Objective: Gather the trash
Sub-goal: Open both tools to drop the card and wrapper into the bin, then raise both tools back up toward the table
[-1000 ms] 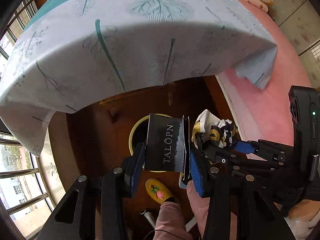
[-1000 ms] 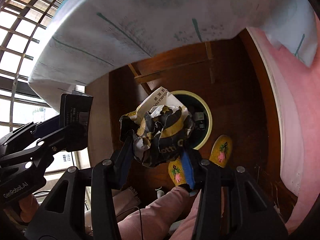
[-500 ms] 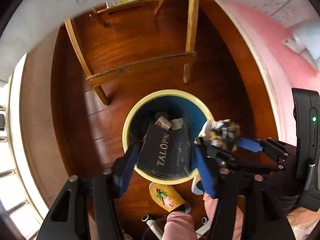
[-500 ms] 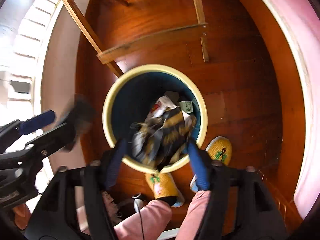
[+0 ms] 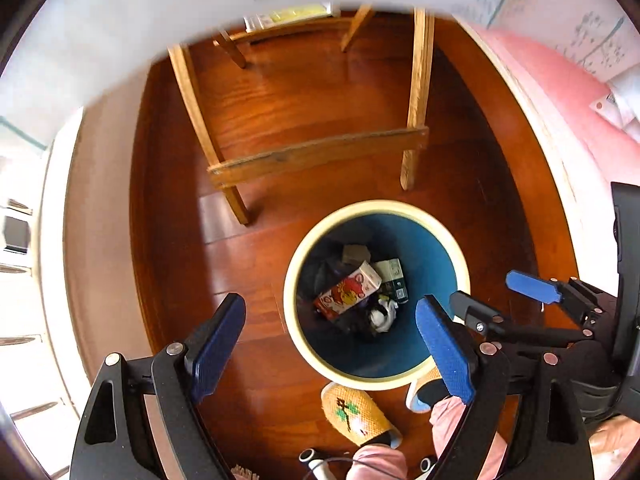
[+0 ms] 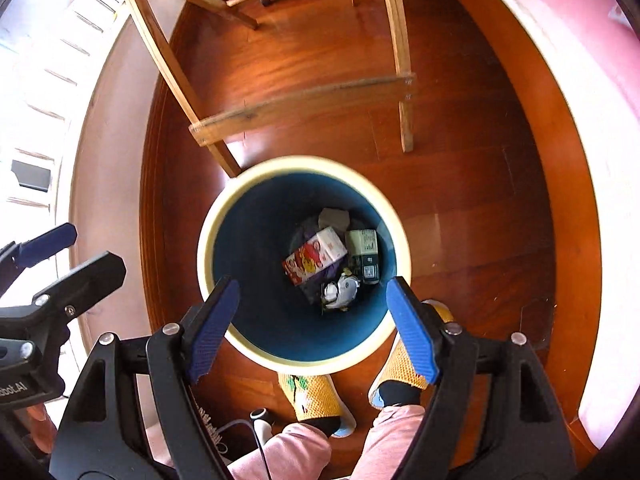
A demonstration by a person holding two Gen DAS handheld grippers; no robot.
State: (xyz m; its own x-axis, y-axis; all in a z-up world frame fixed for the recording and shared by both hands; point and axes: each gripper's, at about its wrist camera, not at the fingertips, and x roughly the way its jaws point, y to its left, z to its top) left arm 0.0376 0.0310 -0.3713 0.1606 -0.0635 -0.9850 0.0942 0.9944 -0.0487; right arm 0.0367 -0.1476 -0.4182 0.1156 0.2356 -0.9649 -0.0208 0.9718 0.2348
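Right wrist view: your right gripper [image 6: 312,328] and left gripper [image 5: 330,354] both spread wide, empty. Trash [image 6: 320,258] lies in bin [image 6: 224,200] at 12 o'clock; light, crushable cartons, pinch edges.

Left hand-held gripper [image 5: 330,344] and right hand-held gripper [image 6: 312,326], both spread wide, empty, pointing downward.

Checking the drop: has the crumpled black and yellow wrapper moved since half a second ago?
Yes. It left the right gripper and lies down inside the bin, beside the red and white carton.
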